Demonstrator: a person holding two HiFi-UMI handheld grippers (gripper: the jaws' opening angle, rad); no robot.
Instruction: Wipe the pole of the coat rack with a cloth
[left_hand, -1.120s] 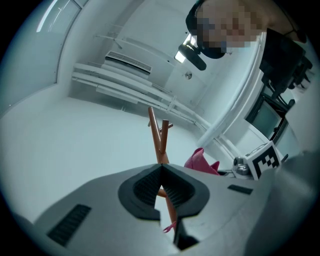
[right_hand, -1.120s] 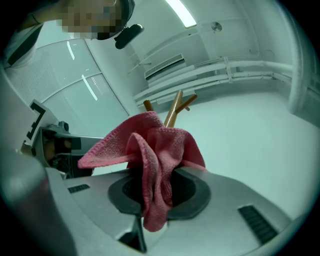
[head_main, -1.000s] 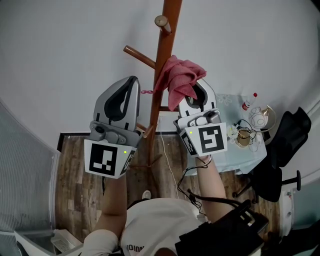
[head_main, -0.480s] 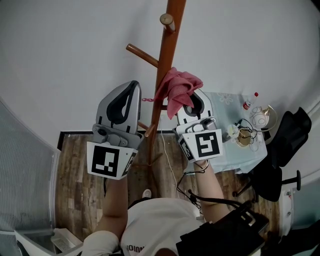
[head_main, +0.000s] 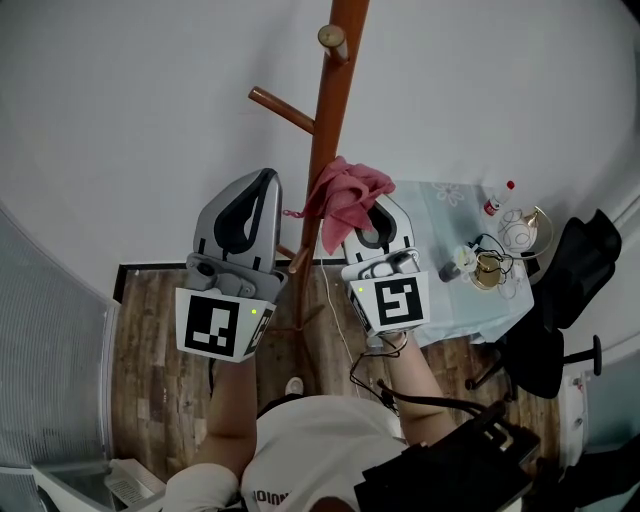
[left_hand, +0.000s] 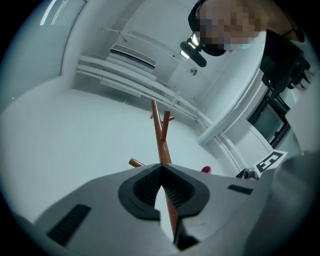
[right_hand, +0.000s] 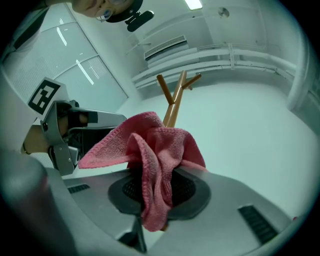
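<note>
We hold the right tongs (right_hand: 156, 190) clenched on the pink cloth (right_hand: 160, 145). Its bunched folds lie against the right side of the coat rack pole (head_main: 322, 150), below the side peg (head_main: 280, 108). The left tongs (left_hand: 161, 170) are closed on nothing and sit just left of the pole, apart from it. We judge the wiping stroke to be in hand. The next move calls for pressing the cloth to the pole and running it along the shaft, clear of the pegs.
</note>
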